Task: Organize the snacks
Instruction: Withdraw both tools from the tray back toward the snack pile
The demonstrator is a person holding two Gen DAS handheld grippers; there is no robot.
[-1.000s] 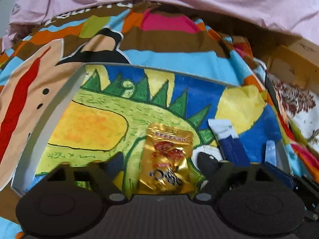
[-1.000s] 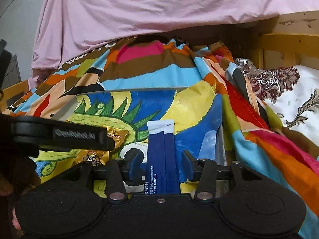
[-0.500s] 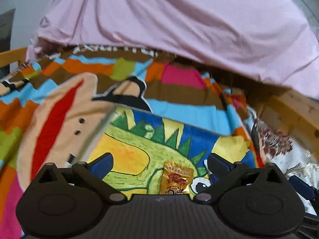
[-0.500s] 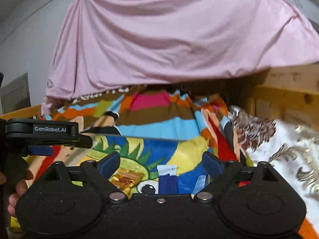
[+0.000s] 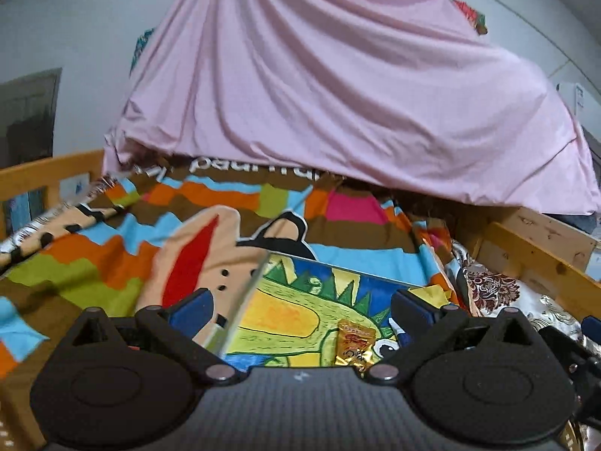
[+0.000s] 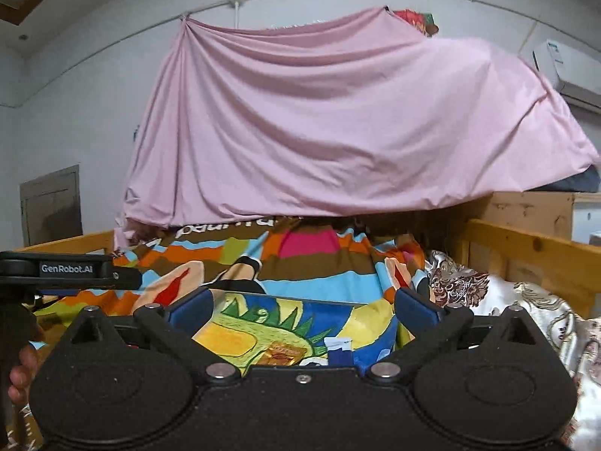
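Observation:
A gold snack packet (image 5: pixel 353 345) lies in a shallow box with a dinosaur picture (image 5: pixel 285 315) on the bed. In the right wrist view the gold packet (image 6: pixel 280 353) lies next to a blue and white snack packet (image 6: pixel 340 351) in the same box (image 6: pixel 263 323). My left gripper (image 5: pixel 300 306) is open and empty, held above and behind the box. My right gripper (image 6: pixel 302 306) is open and empty, also raised behind the box. The left gripper's body (image 6: pixel 67 270) shows at the left of the right wrist view.
A colourful cartoon blanket (image 5: pixel 150 233) covers the bed. A pink sheet (image 5: pixel 338 105) hangs over the far end. Wooden bed rails (image 6: pixel 526 251) run on the right and on the left (image 5: pixel 45 176). A floral satin cloth (image 6: pixel 526 308) lies at the right.
Both grippers have pulled back and up, away from the box. Both opened wide. The gold packet and the blue packet stay lying in the box.

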